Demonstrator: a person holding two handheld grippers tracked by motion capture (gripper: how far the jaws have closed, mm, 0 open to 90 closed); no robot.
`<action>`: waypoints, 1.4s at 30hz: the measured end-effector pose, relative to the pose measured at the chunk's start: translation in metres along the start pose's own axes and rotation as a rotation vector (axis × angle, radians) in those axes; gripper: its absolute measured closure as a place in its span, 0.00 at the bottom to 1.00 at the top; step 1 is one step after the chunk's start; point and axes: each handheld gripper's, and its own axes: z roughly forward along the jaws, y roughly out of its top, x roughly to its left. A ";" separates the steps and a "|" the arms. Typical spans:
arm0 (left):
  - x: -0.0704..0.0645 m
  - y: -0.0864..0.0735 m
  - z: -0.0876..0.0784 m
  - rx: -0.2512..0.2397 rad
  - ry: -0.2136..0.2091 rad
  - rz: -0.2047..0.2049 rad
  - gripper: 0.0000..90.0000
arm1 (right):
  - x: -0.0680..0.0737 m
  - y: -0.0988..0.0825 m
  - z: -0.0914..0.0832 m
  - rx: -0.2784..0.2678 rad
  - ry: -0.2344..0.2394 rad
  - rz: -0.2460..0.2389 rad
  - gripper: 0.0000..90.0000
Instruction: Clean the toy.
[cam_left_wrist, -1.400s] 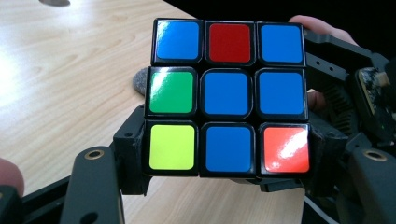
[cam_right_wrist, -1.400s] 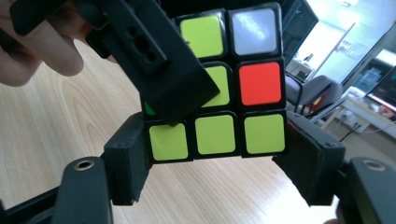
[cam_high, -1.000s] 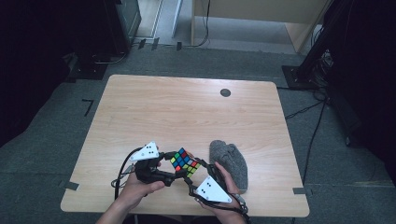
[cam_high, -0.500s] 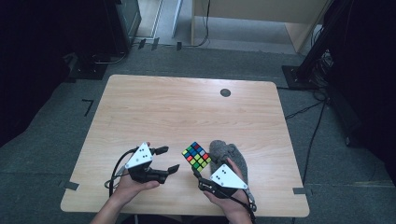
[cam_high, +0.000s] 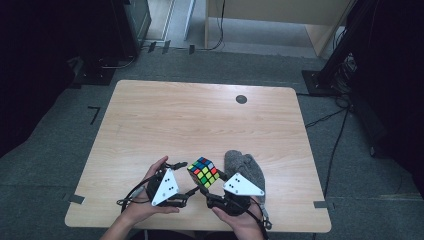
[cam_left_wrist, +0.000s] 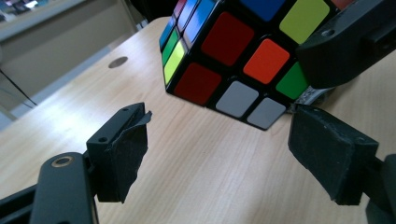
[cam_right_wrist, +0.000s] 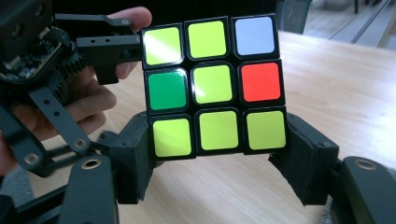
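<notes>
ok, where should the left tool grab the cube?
Probably the top layer. The right tool already clamps the cube across its bottom row, lifted off the table. The left tool is open at the cube's left, so come from there across two flat opposite faces.

cube (cam_right_wrist: 214, 88): glossy plastic, black frame with smooth coloured stickers that are catching the light
right gripper (cam_right_wrist: 215, 161): matt black plastic arms; the pads (cam_right_wrist: 301, 163) are looking like dull, slightly rough rubber or foam
left gripper (cam_left_wrist: 224, 154): matt black plastic; one pad (cam_left_wrist: 126, 154) is showing a ragged, torn corner, the other pad is looking flat and grainy
rivets (cam_right_wrist: 91, 164): small brassy metal rings that are shining faintly in the gripper arms
plates (cam_high: 243, 185): smooth pale grey sheet, matt
cloth (cam_high: 245, 167): grey knitted fabric, fuzzy and soft-looking
table (cam_high: 200, 120): light wood-grain top, smooth, giving off a low satin sheen
floor (cam_high: 350, 165): grey carpet, rough and matt
</notes>
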 end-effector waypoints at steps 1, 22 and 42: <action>-0.001 0.000 0.000 -0.001 0.009 0.013 0.23 | 0.001 0.000 0.000 0.001 0.007 0.008 0.38; -0.024 0.007 0.004 0.003 0.111 0.162 0.36 | 0.004 0.002 0.005 0.094 0.136 0.270 0.38; 0.019 -0.007 -0.012 -0.051 -0.004 -0.130 0.37 | -0.060 -0.002 -0.020 0.133 -0.184 0.171 0.36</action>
